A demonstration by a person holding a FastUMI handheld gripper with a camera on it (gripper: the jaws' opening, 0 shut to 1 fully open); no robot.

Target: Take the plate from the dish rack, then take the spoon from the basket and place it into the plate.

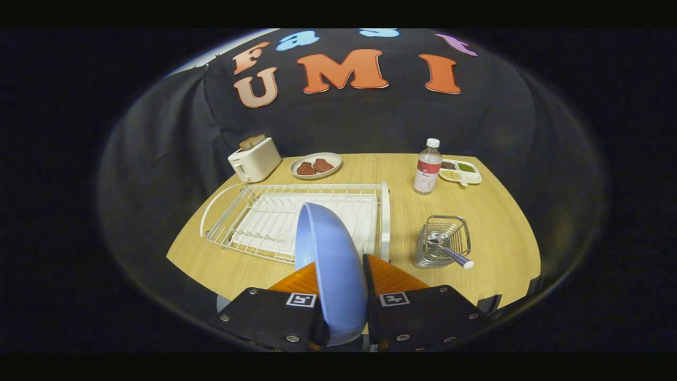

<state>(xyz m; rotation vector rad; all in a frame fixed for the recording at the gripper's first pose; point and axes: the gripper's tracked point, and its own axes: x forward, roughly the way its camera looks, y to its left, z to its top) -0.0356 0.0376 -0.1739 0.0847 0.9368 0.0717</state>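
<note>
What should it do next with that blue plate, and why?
Probably carry the plate to the bare table and set it down flat. The gripper holds it on edge, jaws pressing both faces, and the spoon waits in its basket.

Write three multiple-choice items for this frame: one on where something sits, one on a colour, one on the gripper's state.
1. Where is the spoon?
A. in the wire basket right of the dish rack
B. on the blue plate
C. beside the toaster

2. What colour is the plate between the gripper's fingers?
A. white
B. light blue
C. green

3. What is the gripper doing?
A. open above the rack
B. shut on the plate, held on edge
C. shut on the bottle

Answers: 1 A, its handle sticks out of the basket. 2 B, the plate is light blue. 3 B, both fingers press the plate's faces.
</note>
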